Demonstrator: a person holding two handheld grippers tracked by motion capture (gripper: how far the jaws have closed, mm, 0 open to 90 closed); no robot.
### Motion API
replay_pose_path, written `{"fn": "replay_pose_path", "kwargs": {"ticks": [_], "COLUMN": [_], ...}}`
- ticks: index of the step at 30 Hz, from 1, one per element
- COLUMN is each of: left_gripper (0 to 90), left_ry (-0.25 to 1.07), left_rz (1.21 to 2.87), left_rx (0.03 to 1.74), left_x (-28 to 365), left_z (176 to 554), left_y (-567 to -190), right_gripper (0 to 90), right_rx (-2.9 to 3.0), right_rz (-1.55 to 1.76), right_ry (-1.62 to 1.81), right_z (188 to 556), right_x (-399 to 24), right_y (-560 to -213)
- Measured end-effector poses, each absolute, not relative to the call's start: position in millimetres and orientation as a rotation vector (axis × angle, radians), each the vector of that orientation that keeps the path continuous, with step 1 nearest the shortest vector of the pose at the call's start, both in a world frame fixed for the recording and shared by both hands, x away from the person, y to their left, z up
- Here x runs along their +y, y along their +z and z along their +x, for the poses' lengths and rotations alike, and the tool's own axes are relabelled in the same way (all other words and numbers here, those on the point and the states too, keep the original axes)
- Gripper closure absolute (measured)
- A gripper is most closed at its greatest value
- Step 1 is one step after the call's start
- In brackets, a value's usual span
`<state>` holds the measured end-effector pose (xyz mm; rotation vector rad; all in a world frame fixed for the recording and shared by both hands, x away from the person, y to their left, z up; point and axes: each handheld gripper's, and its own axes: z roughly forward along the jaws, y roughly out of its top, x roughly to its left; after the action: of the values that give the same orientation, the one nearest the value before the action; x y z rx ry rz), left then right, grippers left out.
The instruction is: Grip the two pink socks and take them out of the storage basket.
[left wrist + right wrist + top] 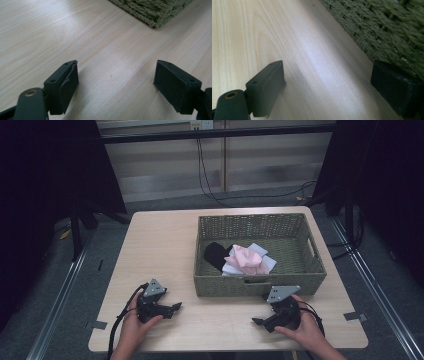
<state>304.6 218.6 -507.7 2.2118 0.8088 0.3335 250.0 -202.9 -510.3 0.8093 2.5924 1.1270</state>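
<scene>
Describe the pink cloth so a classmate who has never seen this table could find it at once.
Start at the green woven basket on the wooden table. Inside lies a small heap of cloths; the pink cloth sits on top, between a black cloth and pale blue cloths, the only pink piece.

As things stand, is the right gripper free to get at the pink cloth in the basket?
Probably yes. The right gripper rests open on the table just outside the basket's near wall. The basket is open on top, and the pink cloth lies on the pile, uncovered. It must lift over that wall first.
</scene>
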Motion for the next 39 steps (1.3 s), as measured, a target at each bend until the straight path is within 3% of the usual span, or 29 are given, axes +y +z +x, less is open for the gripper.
{"fn": "replay_pose_path", "kwargs": {"ticks": [13,21,39], "left_gripper": [19.3,19.2,19.1], "left_ry": [0.333,0.332,0.331], "left_rz": [2.212,2.212,2.213], "left_rx": [0.808,0.808,0.806], "left_x": [219,219,219], "left_z": [304,305,305], "left_y": [-508,-508,-508], "right_gripper": [13.5,17.2,20.7], "right_rx": [2.597,2.730,2.799], "right_rz": [0.822,0.802,0.799], "right_ry": [1.112,0.991,0.974], "right_z": [251,251,268], "right_x": [-203,-199,-195], "right_y": [-509,-488,-400]}}
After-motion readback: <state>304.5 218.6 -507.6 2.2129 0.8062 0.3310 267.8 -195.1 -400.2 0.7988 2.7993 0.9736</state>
